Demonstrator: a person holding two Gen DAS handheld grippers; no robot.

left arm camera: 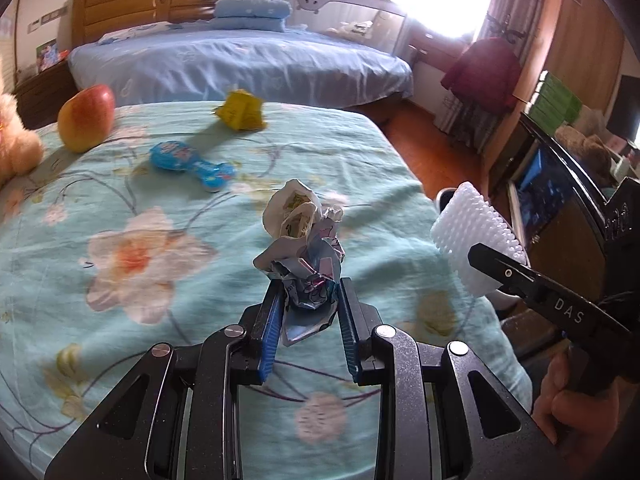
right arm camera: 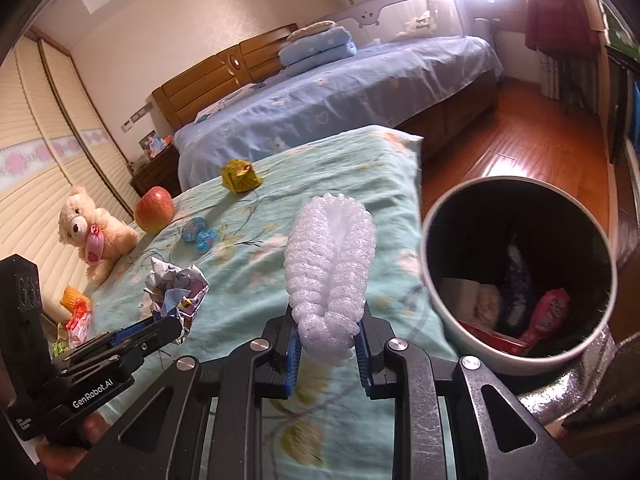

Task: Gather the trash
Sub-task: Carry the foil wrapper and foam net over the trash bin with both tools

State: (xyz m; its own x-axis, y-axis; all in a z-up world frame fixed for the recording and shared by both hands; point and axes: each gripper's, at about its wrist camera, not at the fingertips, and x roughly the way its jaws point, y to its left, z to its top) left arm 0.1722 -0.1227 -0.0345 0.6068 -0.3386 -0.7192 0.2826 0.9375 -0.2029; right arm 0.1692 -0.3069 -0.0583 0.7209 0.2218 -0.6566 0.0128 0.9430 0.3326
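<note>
My left gripper point(left arm camera: 307, 292) is shut on a crumpled paper wad point(left arm camera: 303, 236), white and bluish, held above the floral bedspread point(left arm camera: 160, 184). The same crumpled paper wad point(right arm camera: 176, 288) shows at the left of the right wrist view, in the left gripper point(right arm camera: 176, 326). My right gripper point(right arm camera: 326, 328) is shut on a white foam net sleeve point(right arm camera: 330, 264), folded and standing up between the blue pads. In the left wrist view that foam net sleeve point(left arm camera: 472, 240) hangs at the right. A round trash bin point(right arm camera: 516, 272) with wrappers inside stands just right of the bed's edge, close to the right gripper.
A yellow crumpled wrapper point(left arm camera: 240, 110), a blue candy wrapper point(left arm camera: 192, 164) and an apple point(left arm camera: 86, 116) lie farther up the bedspread. A teddy bear point(right arm camera: 92, 232) sits at the left. Beyond are a blue bed point(left arm camera: 240, 68) and wooden floor point(right arm camera: 528, 148).
</note>
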